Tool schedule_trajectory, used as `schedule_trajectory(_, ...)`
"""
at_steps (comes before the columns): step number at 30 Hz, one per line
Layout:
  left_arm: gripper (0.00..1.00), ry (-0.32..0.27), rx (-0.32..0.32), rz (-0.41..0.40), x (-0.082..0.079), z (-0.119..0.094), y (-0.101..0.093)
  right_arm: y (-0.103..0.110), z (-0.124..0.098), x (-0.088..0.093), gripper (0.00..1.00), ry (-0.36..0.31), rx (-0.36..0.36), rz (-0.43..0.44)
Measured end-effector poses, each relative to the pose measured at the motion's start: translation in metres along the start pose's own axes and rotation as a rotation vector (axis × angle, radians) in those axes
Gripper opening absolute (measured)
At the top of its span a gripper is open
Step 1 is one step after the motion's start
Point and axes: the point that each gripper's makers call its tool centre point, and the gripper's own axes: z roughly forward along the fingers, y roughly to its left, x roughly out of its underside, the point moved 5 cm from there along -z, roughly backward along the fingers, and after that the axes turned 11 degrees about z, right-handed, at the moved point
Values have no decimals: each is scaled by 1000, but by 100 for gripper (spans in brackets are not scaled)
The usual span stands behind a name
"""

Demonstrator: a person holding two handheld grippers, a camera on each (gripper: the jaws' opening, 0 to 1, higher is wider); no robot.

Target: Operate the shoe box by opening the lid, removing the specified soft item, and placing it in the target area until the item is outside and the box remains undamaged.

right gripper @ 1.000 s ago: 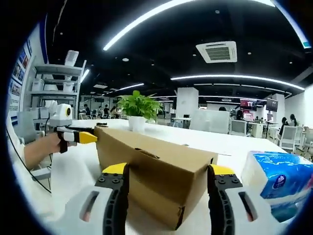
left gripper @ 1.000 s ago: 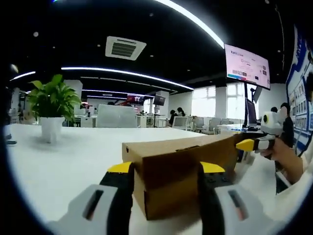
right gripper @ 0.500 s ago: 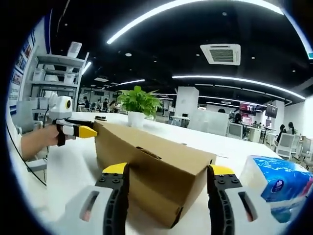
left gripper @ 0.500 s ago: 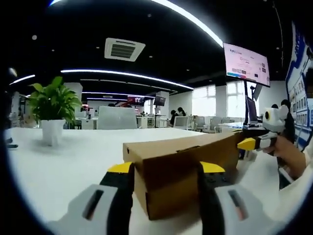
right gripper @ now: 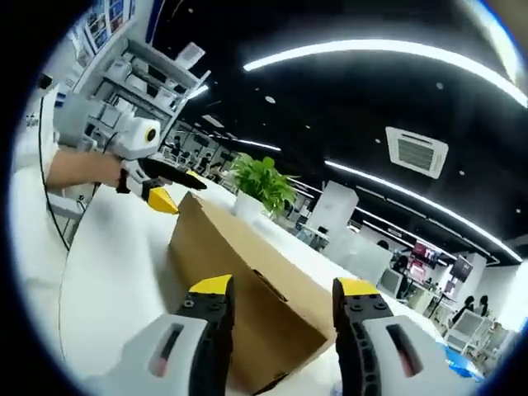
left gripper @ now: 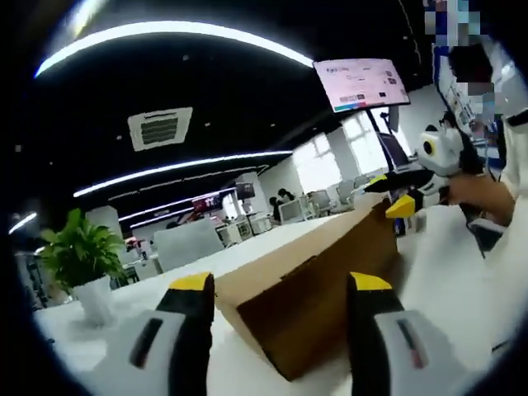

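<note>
A brown cardboard shoe box (left gripper: 318, 285) lies lengthwise on the white table (left gripper: 445, 272) with its lid down. My left gripper (left gripper: 280, 285) is open, its yellow-tipped jaws standing either side of the box's near end. At the far end, my right gripper (left gripper: 396, 196) is held in a hand, its tips by the box's top corner. In the right gripper view the same box (right gripper: 235, 264) runs away from my open right gripper (right gripper: 283, 286). The left gripper (right gripper: 165, 194) sits at the box's far end. The box's contents are hidden.
A potted green plant (left gripper: 82, 264) stands on the table beyond the box, and the plant (right gripper: 264, 186) shows again behind it. A blue tissue pack (right gripper: 466, 355) lies at the table's right. Shelving (right gripper: 140, 91) stands at the left. A wall screen (left gripper: 359, 82) hangs high.
Both views have rolled and tipped, so the cameras moved with the hands. The box stays between each pair of jaws. The right gripper's jaws stand a little closer together.
</note>
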Motion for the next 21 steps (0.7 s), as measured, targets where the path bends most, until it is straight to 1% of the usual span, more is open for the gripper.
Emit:
schedule_trajectory(1, 69, -9, 6, 14, -1, -1, 0, 1, -1, 0, 46, 3, -16, -6)
schedule_trajectory(3, 71, -27, -19, -8, -5, -4, 4, -1, -2, -2, 46, 9, -13, -25)
schedule_trajectory(4, 72, -39, -20, -13, -8, -6, 7, -1, -2, -3, 46, 9, -19, -52)
schedule_trajectory(6, 72, -49, -9, -17, -12, -8, 8, -2, -3, -3, 47, 14, -27, -50)
schedule_trajectory(7, 72, -37, 14, 34, -13, -10, 7, -1, -3, -3, 48, 20, -36, -55)
schedule_trajectory(8, 71, -32, 18, 57, -13, -10, 7, 1, -3, -2, 49, 29, -63, -67)
schedule_trajectory(9, 71, -28, 20, 76, -12, -10, 7, 1, -3, -2, 50, 32, -69, -71)
schedule_trajectory(10, 71, -12, 43, 148, -11, -11, 4, 2, -5, 0, 50, 38, -87, -110)
schedule_trajectory(12, 72, -22, 74, 210, -13, -11, -2, 5, -6, 1, 49, 21, -110, -193)
schedule_trajectory(14, 73, -41, 99, 235, -15, -9, -8, 4, -7, 4, 49, 46, -100, -210)
schedule_trajectory(15, 72, -33, 106, 269, -15, -7, -11, 4, -8, 5, 49, 61, -108, -241)
schedule_trajectory(16, 71, -21, 108, 306, -14, -5, -13, 2, -9, 7, 49, 79, -101, -291)
schedule_trajectory(17, 69, -17, 106, 317, -14, -5, -14, 2, -9, 7, 49, 86, -98, -306)
schedule_trajectory(18, 67, -7, 86, 336, -14, -3, -15, 1, -10, 8, 50, 99, -89, -358)
schedule_trajectory(19, 67, 0, 73, 339, -14, -2, -15, 0, -10, 9, 49, 108, -76, -405)
schedule_trajectory(20, 67, 5, 70, 340, -14, -2, -14, 0, -11, 10, 49, 113, -73, -415)
schedule_trajectory(21, 67, 30, 68, 382, -12, -2, -13, 2, -11, 12, 47, 140, -78, -464)
